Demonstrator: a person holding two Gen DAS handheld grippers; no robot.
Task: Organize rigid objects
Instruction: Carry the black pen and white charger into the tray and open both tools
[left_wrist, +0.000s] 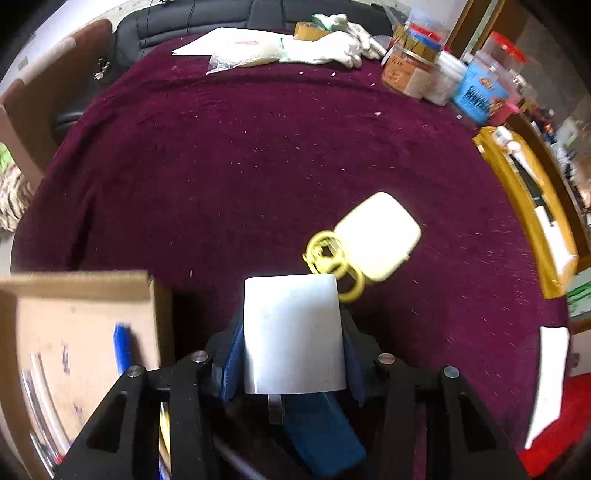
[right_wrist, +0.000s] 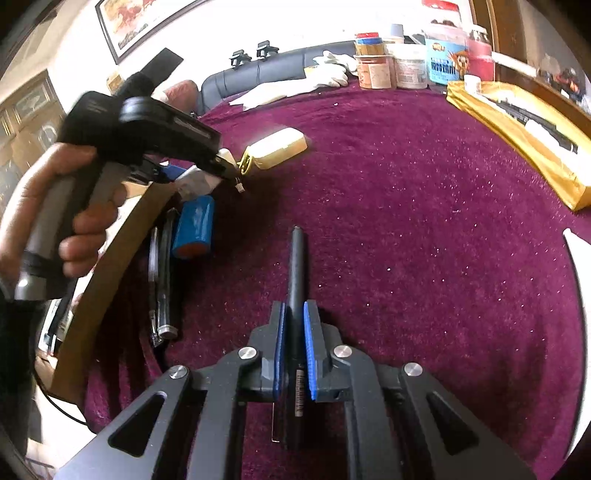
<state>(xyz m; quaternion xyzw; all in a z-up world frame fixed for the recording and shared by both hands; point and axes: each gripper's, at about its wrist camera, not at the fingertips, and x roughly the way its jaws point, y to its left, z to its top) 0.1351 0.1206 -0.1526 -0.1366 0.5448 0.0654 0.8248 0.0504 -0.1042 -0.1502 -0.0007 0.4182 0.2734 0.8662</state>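
Observation:
My left gripper (left_wrist: 291, 332) is shut on a white block (left_wrist: 293, 332), held above the maroon cloth next to a cardboard box (left_wrist: 74, 332). It also shows in the right wrist view (right_wrist: 207, 177), above a blue cylinder (right_wrist: 194, 230). A cream case with a yellow ring clasp (left_wrist: 376, 236) lies on the cloth just beyond it; it shows in the right wrist view too (right_wrist: 277, 147). My right gripper (right_wrist: 293, 321) is shut on a black pen (right_wrist: 296, 266) that points forward over the cloth.
The box holds several metal and plastic tools (right_wrist: 162, 280). Jars and tubs (left_wrist: 436, 70) and white gloves (left_wrist: 332, 44) stand at the table's far edge. A yellow envelope (right_wrist: 517, 129) lies at the right. A white sheet (left_wrist: 550, 380) is at the near right.

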